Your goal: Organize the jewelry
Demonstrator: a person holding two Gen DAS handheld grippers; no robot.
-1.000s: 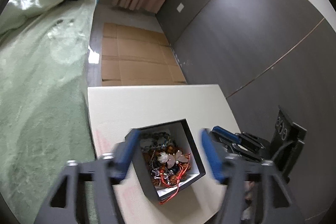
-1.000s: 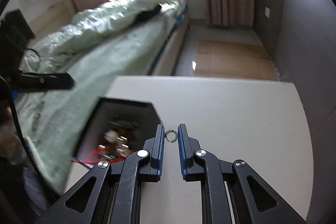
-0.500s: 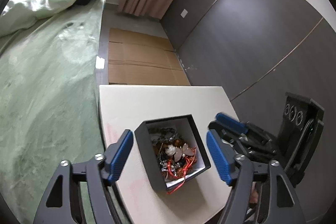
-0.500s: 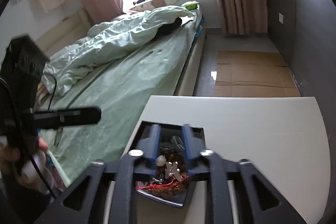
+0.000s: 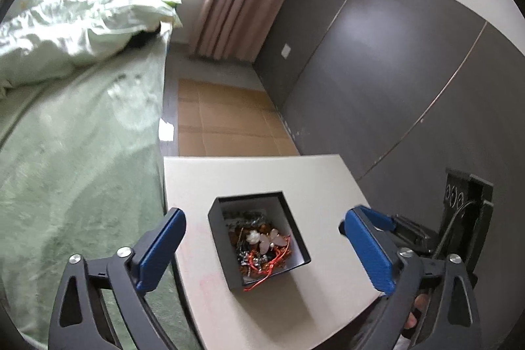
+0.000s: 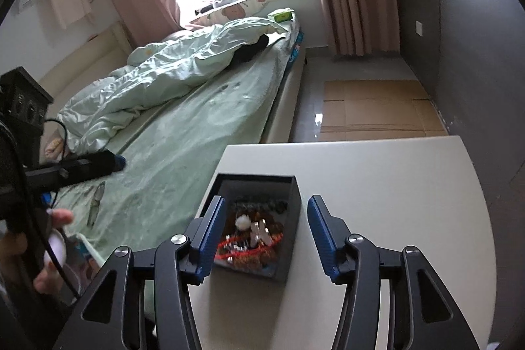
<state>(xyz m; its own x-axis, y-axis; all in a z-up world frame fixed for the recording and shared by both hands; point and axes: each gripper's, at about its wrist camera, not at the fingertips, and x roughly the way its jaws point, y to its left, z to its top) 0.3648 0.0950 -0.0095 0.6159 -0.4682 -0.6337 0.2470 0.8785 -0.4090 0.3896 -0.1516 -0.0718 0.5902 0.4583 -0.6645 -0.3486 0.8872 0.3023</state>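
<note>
currently, going left to right, a bed (image 5: 75,153) with a soft, plush green cover and a rumpled pale quilt fills your left side, hard against the edge of a smooth, matte white table (image 5: 262,173). your left gripper (image 5: 262,246), black frame with flat blue pads, hangs above the table with its jaws opening very wide and nothing held. between them, lower down on the table, sits the square black jewelry box (image 5: 259,243), rigid, white inside, holding a tangle of beads, a pale flower piece and red cord that spills over its near rim. to the right, your right gripper (image 6: 265,233) hovers over the same box (image 6: 256,225), jaws opening to a middling gap, empty. you seem to be between items, perhaps near the end: no loose piece shows on the table. next you would need to tuck that red cord inside, pinching it narrowly. a dark, glossy wall (image 5: 377,71) closes the right side.
</note>
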